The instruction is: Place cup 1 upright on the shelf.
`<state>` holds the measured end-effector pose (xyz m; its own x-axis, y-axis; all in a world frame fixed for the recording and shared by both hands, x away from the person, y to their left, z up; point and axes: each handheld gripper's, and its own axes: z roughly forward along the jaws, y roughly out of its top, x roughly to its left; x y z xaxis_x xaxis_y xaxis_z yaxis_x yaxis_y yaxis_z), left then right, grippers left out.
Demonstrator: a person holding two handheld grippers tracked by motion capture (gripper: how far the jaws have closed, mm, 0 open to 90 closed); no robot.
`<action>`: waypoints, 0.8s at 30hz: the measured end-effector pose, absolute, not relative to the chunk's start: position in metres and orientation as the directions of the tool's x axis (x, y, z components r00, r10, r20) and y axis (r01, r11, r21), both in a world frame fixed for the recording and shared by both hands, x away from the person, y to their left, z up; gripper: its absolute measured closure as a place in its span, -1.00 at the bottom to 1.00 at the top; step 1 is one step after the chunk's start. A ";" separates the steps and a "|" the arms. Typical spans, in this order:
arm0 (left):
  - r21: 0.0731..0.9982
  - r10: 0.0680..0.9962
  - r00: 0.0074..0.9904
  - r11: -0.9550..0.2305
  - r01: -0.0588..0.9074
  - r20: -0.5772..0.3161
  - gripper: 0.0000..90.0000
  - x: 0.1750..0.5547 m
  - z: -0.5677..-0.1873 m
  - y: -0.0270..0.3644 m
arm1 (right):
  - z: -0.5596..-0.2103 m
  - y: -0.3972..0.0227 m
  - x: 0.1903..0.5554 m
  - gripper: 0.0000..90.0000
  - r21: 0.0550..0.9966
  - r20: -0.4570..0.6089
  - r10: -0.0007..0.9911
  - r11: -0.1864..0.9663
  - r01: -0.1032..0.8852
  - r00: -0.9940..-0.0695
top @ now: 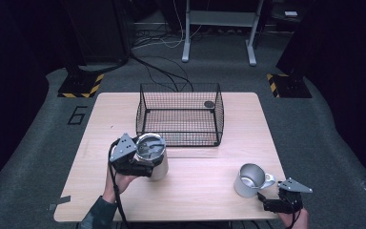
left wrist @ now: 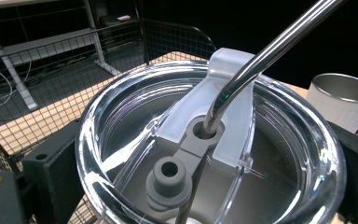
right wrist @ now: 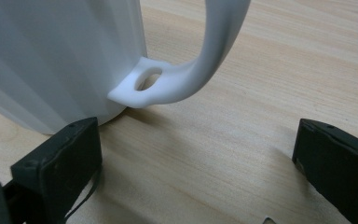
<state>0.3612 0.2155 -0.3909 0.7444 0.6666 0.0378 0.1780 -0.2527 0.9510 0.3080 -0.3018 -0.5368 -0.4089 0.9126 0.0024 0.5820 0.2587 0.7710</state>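
**benchguy:** Dark room, grey carpet floor [top: 33,143], cables trailing off toward a pale metal frame [top: 219,28] at the far end. Centre of it all was a light wooden table [top: 195,186]. On its far half sat a black wire basket [top: 180,114], open at the top, with a small dark round thing [top: 209,104] in its far right corner, too small to make out.

**mugwatch:** And the cups?

**benchguy:** Near left of the basket stood a steel tumbler [top: 153,160] with a clear lid [left wrist: 205,154] and a metal straw [left wrist: 261,60] poking through the lid's hole. The left gripper [top: 132,162] was clamped on that tumbler, one black jaw on each side of it, tumbler upright and just beside the basket's near left corner.

**mugwatch:** Right side?

**benchguy:** White mug [top: 250,180] with a steel inside stood near the right edge, its handle [right wrist: 200,70] pointing at the right gripper [top: 279,202]. That gripper's jaws were spread wide, low over the wood, gripping nothing; the handle sat between and beyond them, and I couldn't tell whether the left-hand jaw touched the mug's wall.
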 end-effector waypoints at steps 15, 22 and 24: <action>0.951 0.638 0.768 -0.268 0.156 0.054 -0.91 0.372 -0.372 0.211 | -0.537 -0.302 0.308 -0.98 0.771 0.001 0.911 0.261 0.580 -0.412; 0.951 0.622 0.781 -0.276 0.141 0.065 -0.91 0.379 -0.360 0.209 | -0.537 -0.302 0.308 -0.98 0.771 0.002 0.911 0.261 0.581 -0.412; 0.952 0.617 0.784 -0.272 0.138 0.063 -0.91 0.380 -0.356 0.210 | -0.537 -0.302 0.308 -0.98 0.771 0.001 0.911 0.262 0.580 -0.412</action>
